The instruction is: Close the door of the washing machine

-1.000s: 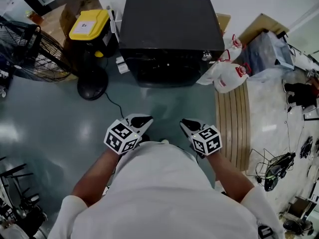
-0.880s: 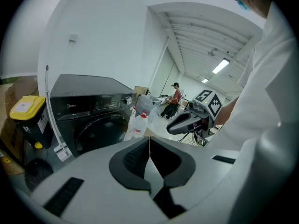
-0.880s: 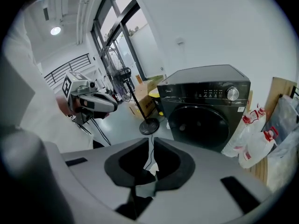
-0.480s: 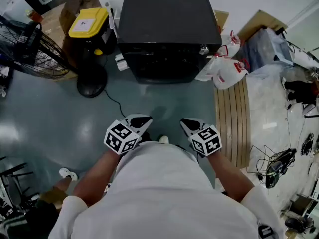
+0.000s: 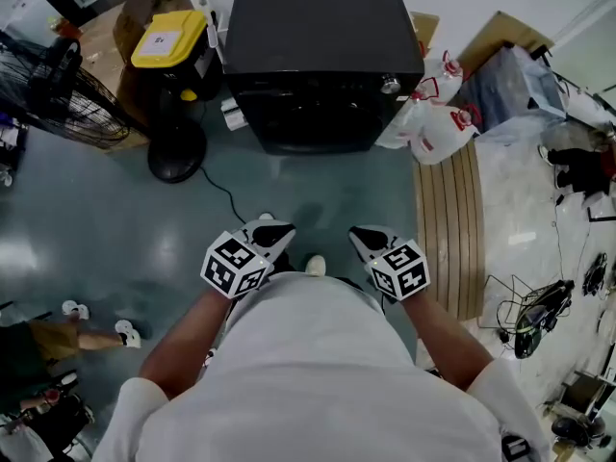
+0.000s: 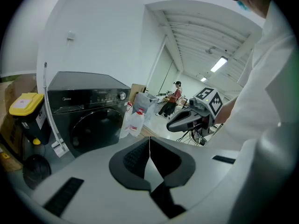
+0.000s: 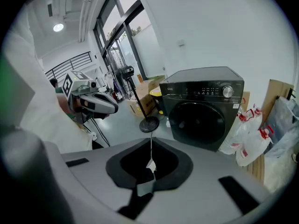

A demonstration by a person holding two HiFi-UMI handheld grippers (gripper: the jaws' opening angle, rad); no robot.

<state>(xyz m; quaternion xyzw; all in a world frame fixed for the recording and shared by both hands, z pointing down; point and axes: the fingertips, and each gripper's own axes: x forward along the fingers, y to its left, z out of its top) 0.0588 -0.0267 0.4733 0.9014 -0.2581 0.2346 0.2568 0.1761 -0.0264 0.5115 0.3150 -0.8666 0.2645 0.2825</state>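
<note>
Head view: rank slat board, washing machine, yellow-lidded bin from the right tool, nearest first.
1. slat board, on the floor just right of the right tool (jaws have just been closing, nothing between them).
2. washing machine, straight ahead.
3. yellow-lidded bin, far left.

- The washing machine (image 5: 318, 56) is shifted slightly upward in the head view.
- A bystander's legs (image 5: 87, 338) are now seen at lower left.
- The jaws of the right gripper (image 7: 150, 150) have just been closing, with nothing between them.

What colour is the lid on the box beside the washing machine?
The lid is yellow, clearest in the head view.
</note>
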